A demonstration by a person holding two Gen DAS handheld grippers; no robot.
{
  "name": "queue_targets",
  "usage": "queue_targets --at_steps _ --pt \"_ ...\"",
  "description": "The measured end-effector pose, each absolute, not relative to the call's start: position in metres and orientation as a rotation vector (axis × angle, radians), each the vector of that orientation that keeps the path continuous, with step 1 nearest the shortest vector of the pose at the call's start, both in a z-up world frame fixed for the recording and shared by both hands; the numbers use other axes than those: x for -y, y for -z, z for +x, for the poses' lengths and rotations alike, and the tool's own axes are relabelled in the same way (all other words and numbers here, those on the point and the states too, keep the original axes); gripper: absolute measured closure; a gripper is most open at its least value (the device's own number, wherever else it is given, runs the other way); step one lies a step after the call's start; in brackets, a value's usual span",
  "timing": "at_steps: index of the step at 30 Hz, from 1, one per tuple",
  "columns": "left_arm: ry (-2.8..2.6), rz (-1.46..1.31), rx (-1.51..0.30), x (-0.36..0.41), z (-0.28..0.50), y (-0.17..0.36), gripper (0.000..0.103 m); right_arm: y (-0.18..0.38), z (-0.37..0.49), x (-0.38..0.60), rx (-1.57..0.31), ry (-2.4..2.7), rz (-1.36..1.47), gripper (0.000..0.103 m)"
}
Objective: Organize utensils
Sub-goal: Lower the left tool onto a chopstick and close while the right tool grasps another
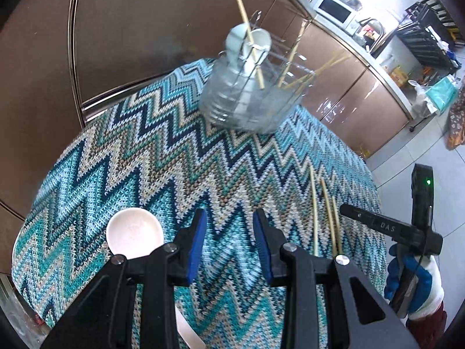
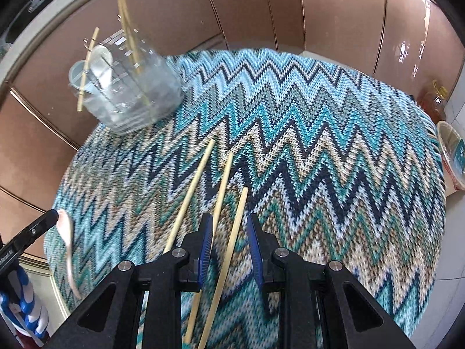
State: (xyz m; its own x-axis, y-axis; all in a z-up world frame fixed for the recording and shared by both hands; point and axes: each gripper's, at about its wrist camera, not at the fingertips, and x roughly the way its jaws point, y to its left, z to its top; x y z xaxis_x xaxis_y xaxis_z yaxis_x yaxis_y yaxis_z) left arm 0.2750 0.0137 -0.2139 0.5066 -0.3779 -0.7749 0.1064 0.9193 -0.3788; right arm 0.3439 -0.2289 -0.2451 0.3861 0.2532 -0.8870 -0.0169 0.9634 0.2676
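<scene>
Three chopsticks (image 2: 221,203) are laid on the worktop (image 2: 334,151) pointing toward one o'clock, one caught between the narrowly parted, empty right gripper (image 2: 229,250), while a spoon (image 1: 133,234) is seen at ten o'clock of the empty left gripper (image 1: 229,244).

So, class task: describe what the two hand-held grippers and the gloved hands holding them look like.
Each hand-held gripper, left and right, has a black angular frame, silver pivot screws and ribbed blue pads. The right one bears white lettering and a green light. The gloved hand wears a white knit glove with blue coating, over a dark red sleeve.
</scene>
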Motion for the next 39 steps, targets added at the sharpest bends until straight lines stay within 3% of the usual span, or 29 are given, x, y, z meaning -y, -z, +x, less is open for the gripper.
queue_targets --at_steps 4,11,27,39 --pt "0.298 -0.292 -1.023 -0.012 0.284 0.221 0.072 0.259 0.357 0.226 -1.201 -0.162 0.219 0.081" --pt "0.329 -0.237 -1.060 0.017 0.298 0.226 0.072 0.264 0.365 0.226 -1.214 -0.173 0.223 0.093" --pt "0.436 -0.070 -1.147 0.110 0.322 0.231 0.072 0.253 0.338 0.275 -1.117 -0.275 0.408 0.097" --pt "0.424 0.057 -1.278 0.189 0.384 0.257 0.073 0.216 0.301 0.335 -0.966 -0.347 0.493 0.097"
